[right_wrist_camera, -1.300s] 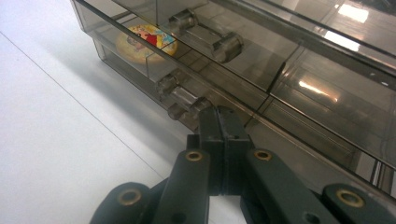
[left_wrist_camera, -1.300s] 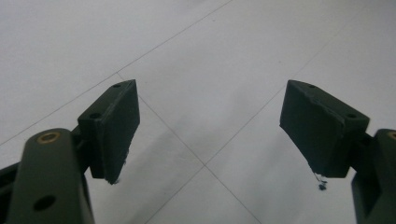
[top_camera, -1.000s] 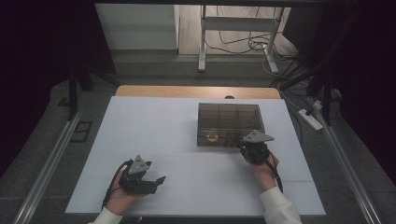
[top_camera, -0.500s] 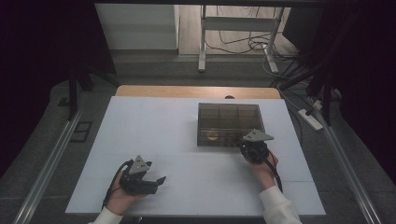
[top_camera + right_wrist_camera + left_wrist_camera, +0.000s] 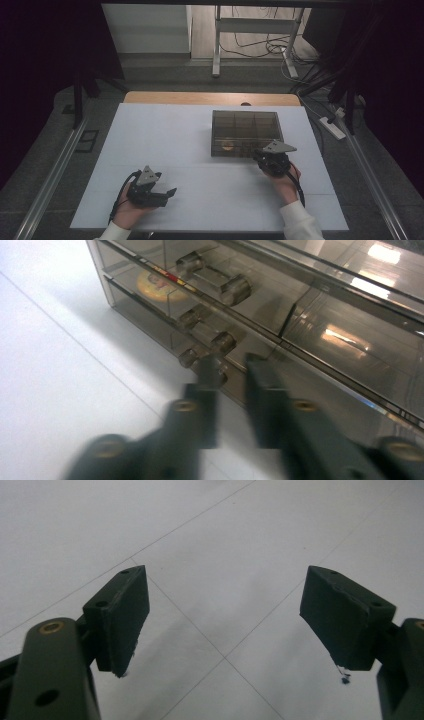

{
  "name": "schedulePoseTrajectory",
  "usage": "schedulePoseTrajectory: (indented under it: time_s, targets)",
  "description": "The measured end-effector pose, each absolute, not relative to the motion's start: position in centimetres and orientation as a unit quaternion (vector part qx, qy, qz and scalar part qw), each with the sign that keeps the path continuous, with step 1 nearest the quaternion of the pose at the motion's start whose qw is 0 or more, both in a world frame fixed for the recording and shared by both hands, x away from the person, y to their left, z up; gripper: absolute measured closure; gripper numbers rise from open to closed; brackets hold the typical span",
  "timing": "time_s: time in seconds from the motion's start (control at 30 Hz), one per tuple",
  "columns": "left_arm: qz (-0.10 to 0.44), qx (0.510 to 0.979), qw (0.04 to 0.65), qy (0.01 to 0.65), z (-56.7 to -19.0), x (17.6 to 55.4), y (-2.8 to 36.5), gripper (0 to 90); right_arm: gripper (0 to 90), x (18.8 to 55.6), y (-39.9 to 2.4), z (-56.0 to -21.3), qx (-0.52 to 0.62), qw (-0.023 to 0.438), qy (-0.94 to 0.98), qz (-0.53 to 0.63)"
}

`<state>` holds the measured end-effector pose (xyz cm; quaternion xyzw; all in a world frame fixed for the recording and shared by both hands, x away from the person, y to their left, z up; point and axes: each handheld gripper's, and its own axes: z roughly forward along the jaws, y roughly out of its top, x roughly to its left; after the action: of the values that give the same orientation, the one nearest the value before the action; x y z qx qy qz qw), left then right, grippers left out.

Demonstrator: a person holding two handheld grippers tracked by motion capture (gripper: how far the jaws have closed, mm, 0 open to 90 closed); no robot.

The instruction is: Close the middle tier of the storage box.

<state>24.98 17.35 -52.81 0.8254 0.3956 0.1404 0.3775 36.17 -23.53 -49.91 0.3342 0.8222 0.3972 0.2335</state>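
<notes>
While the smoked acrylic drawer box [image 5: 245, 133] sits mid-surface, the right gripper [image 5: 231, 371] at its near front edge has just been opening its jaws narrowly, nothing gripped; the left gripper [image 5: 225, 615], well apart, gapes wide and empty.

My left hand [image 5: 131, 206] lies low on the white table [image 5: 165, 135] at its near left part and holds the black two-jaw left gripper [image 5: 167, 192], which points to the right along the table top. Its jaws stand wide apart, with nothing between them. My right hand [image 5: 283, 179], in a white sleeve [image 5: 299, 225], holds the black right gripper [image 5: 231, 365] forward near the table's right middle. Its jaws have just been opening; a narrow gap shows between them.
</notes>
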Motion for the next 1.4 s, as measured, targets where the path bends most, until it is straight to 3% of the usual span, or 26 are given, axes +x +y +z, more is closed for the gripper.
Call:
schedulePoseTrajectory:
  time_s: [0.17, 0.3, 0.67, 0.97, 1.4]
  targets:
    - [0.144, 0.823, 0.38, 0.397, -52.8, 25.2, 17.3, 20.6, 48.3, 35.6, -23.9, -49.7, 0.329, 0.221, 0.822, 0.41]
    - [0.148, 0.818, 0.385, 0.401, -52.7, 25.3, 17.6, 20.6, 37.3, 34.9, -24.2, -49.7, 0.312, 0.222, 0.829, 0.408]
    - [0.155, 0.816, 0.385, 0.403, -52.8, 25.2, 18.0, 20.5, 31.4, 32.5, -26.0, -49.4, 0.299, 0.215, 0.833, 0.412]
    - [0.152, 0.809, 0.394, 0.408, -52.6, 25.2, 18.6, 20.1, 31.3, 29.3, -28.6, -50.0, 0.305, 0.223, 0.825, 0.42]
    - [0.151, 0.807, 0.4, 0.408, -52.3, 25.3, 18.7, 18.3, 31.4, 28.2, -30.8, -50.3, 0.314, 0.214, 0.819, 0.429]
